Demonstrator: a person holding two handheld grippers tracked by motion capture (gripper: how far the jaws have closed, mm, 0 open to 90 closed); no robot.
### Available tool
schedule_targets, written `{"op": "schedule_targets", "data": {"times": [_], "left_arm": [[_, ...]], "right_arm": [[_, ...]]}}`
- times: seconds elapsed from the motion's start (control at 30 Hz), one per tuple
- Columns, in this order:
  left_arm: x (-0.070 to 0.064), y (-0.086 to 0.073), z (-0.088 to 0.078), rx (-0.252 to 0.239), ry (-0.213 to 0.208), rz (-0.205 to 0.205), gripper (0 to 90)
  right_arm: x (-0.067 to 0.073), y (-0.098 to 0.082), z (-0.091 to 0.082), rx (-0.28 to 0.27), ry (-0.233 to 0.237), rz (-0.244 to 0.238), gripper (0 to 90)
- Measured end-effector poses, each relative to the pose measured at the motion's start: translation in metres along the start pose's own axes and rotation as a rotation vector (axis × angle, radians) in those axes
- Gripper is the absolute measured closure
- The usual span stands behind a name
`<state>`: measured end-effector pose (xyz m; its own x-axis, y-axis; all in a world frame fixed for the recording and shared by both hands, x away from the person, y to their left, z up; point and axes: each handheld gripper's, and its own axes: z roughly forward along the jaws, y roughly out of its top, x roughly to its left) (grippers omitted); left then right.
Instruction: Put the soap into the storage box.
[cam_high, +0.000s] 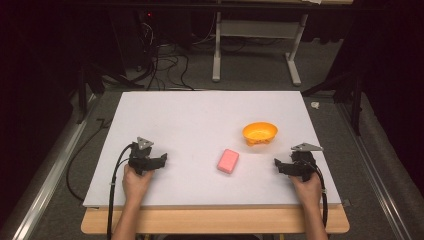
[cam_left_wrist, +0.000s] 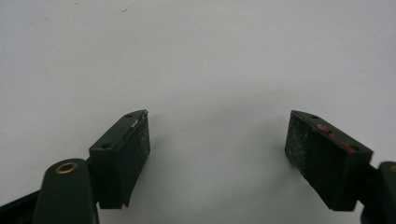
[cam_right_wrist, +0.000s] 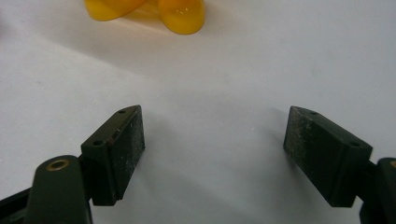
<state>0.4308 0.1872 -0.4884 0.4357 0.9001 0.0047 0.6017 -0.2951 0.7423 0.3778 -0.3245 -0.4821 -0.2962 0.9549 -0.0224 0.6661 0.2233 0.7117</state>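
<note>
The white table (cam_high: 200, 120) lies under me, my left gripper (cam_high: 162, 159) and right gripper (cam_high: 278, 164) resting on it with jaws released, nothing between them; the orange bowl (cam_high: 259, 133) sits ahead of my right, the pink block (cam_high: 228, 160) lies midway between my grippers

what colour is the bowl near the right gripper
Orange. The bowl shows best in the high view, on the white table.
</note>
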Motion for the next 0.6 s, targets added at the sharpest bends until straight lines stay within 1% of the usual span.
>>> {"op": "schedule_targets", "data": {"times": [0.6], "left_arm": [[0.0000, -0.0001, 0.0000, 0.001, 0.001, -0.002, 22.3]], "right_arm": [[-0.0003, -0.0001, 0.0001, -0.001, 0.001, 0.002, 21.0]]}}
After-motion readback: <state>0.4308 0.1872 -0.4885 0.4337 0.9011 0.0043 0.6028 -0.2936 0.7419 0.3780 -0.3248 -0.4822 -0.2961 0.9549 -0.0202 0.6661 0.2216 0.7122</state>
